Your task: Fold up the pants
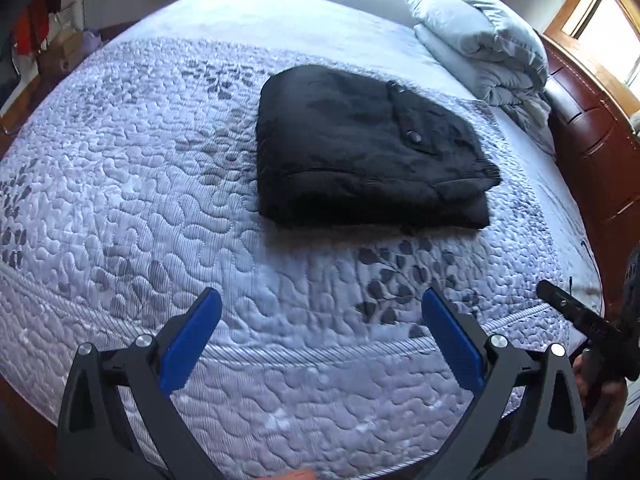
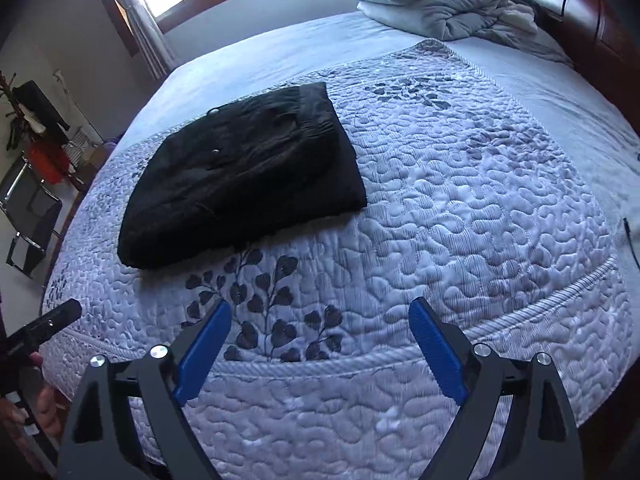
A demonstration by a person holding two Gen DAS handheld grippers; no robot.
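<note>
Lying folded into a compact black rectangle, pants (image 1: pixel 372 152) on the quilted mattress (image 1: pixel 160 208), roughly mid-bed and well apart from both tools; layers stacked flat with button (image 1: pixel 414 136) and waistband uppermost, presumably so the bundle holds its shape unaided; folding judged complete or nearly so. Nearest the left edge of the bed: left gripper (image 1: pixel 322 336), blue pads (image 1: pixel 192 340) spread wide, nothing between them, hovering over bare quilt near the mattress edge and angled downward; wide stance consistent with a release, not a grasp. Further right: right gripper (image 2: pixel 320 344), jaws likewise apart and empty, above the leaf print (image 2: pixel 272 316) short of the pants; black tip also visible at the right margin of the left wrist view. Far right, against the wooden headboard (image 1: pixel 592 140): bundled grey duvet (image 1: pixel 480 44), kept clear of the working area.
</note>
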